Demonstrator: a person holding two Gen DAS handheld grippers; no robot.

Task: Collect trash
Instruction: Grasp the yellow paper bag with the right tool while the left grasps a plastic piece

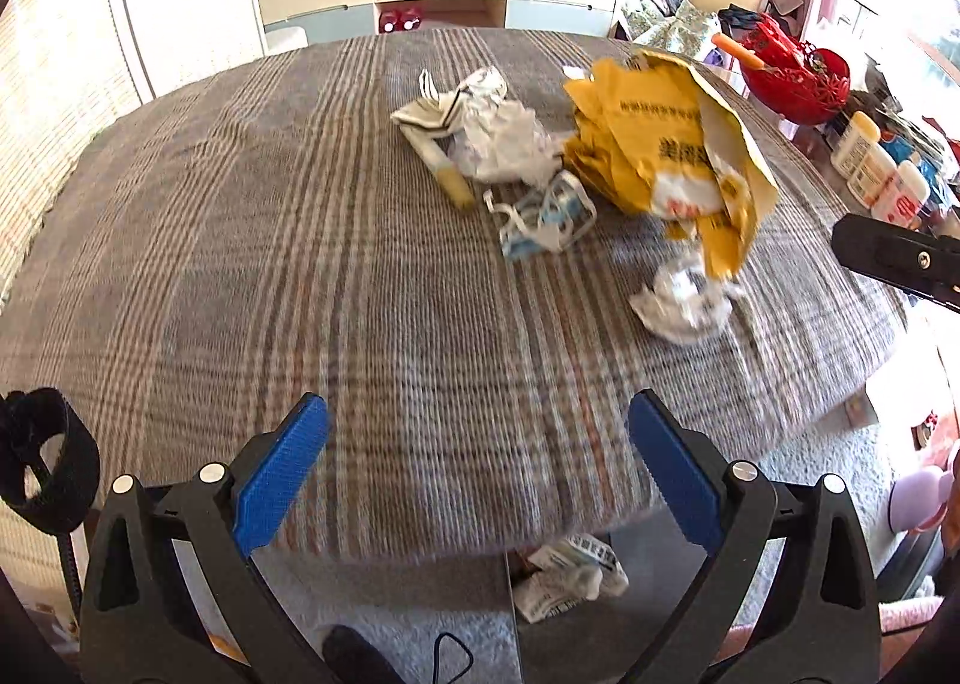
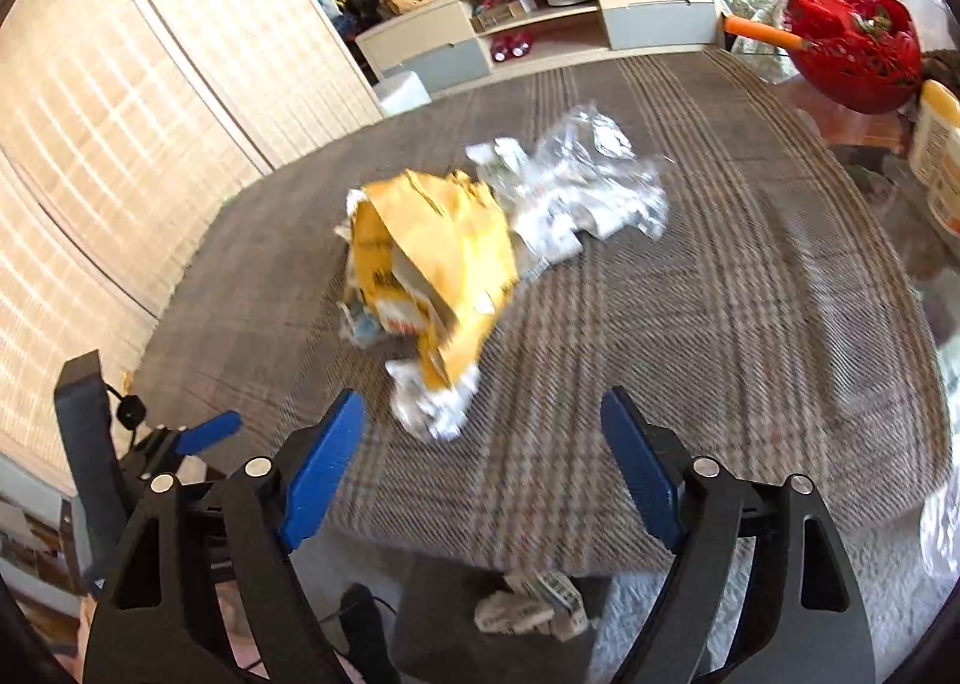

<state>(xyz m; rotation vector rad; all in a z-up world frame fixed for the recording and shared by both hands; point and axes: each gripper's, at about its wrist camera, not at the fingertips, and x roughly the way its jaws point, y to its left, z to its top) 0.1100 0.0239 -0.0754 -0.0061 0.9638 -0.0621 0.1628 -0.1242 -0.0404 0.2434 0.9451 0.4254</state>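
A: Closest in, what shows?

B: Left gripper point(image 1: 479, 447) with blue pads spread wide, nothing between them. Right gripper point(image 2: 483, 453) likewise parted and empty. Both angled down over the near edge of a plaid-covered surface point(image 1: 240, 264).

A: And further out, on that surface?

B: Trash in a loose cluster toward the far right. Nearest: a crumpled white paper point(image 1: 684, 300), just under the hanging corner of a torn yellow envelope point(image 1: 660, 144). Left of the envelope, a face mask point(image 1: 540, 222) with tangled loops. Behind that, crinkled clear plastic point(image 1: 510, 138) and a folded striped wrapper point(image 1: 441, 108), with a yellowish stick point(image 1: 447, 177) lying against them. Pieces touching or overlapping; exact stacking hard to tell through the blur.

A: Anything off the surface?

B: More crumpled paper point(image 1: 570, 576) down below the near edge, apparently inside a bin; hard to confirm. Red basket point(image 1: 798, 78) and bottles off to the right, apart from the trash.

A: Which step, then?

B: Judged as between pickups: nothing carried, most litter uncollected.

A: Next move?

B: Probably reaching forward to the nearest white paper, straddling it with open pads, closing without snagging the envelope corner above.
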